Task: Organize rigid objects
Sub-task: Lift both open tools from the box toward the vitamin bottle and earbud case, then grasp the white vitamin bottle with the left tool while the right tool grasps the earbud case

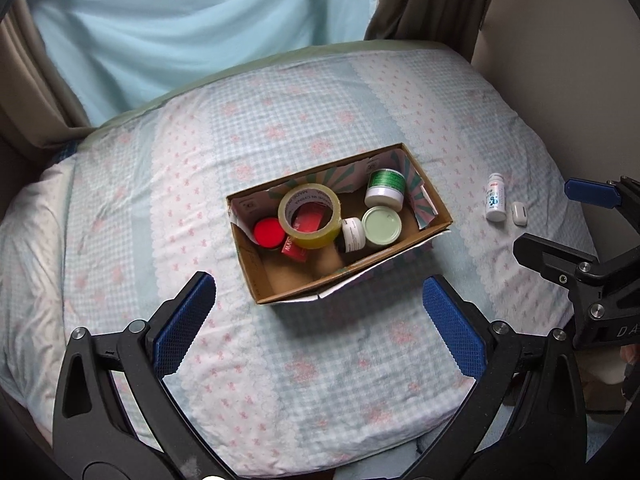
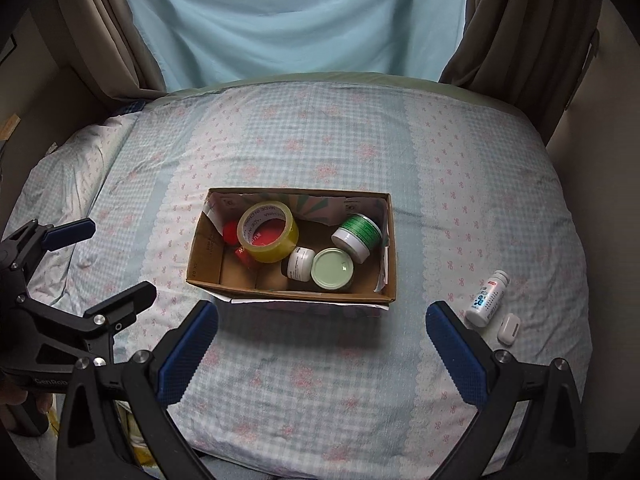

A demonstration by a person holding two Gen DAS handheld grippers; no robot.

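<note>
Box: open brown cardboard box (image 2: 206, 256) with printed paper lining, lying mid-bed on the blue-and-pink checked bedsheet (image 2: 320, 380).
Box contents: yellowish roll of clear packing tape (image 2: 269, 236) tilted at the left end, core printed "MADE IN CHINA"; it leans over a red rectangular carton (image 1: 298, 236), whose white lettering is unreadable.
Box contents, left corner: red round lid (image 1: 268, 232), partly hidden behind the tape roll in the right wrist view.
Box contents, centre: small white jar with dark label text (image 2: 301, 264), too small to read, touching a pale green round jar lid (image 2: 332, 271).
Box contents, right end: white jar with green patterned label (image 2: 357, 236), lying tilted against the wall.
Outside box: white pill bottle with blue-and-red label (image 2: 486, 298) lying on the sheet to the right, well apart from the box; label print illegible. Just beside it, a small white earbud-style case (image 2: 508, 329).
Left gripper (image 1: 319, 320): blue pads spread wide, holding nothing, above the sheet near the box's near side.
Right gripper (image 2: 322, 346): spread wide, holding nothing, same near side; pill bottle just past its right finger.
Surroundings: light blue curtain (image 2: 296, 20) behind the bed, brown drapes (image 2: 520, 28) at both sides.
</note>
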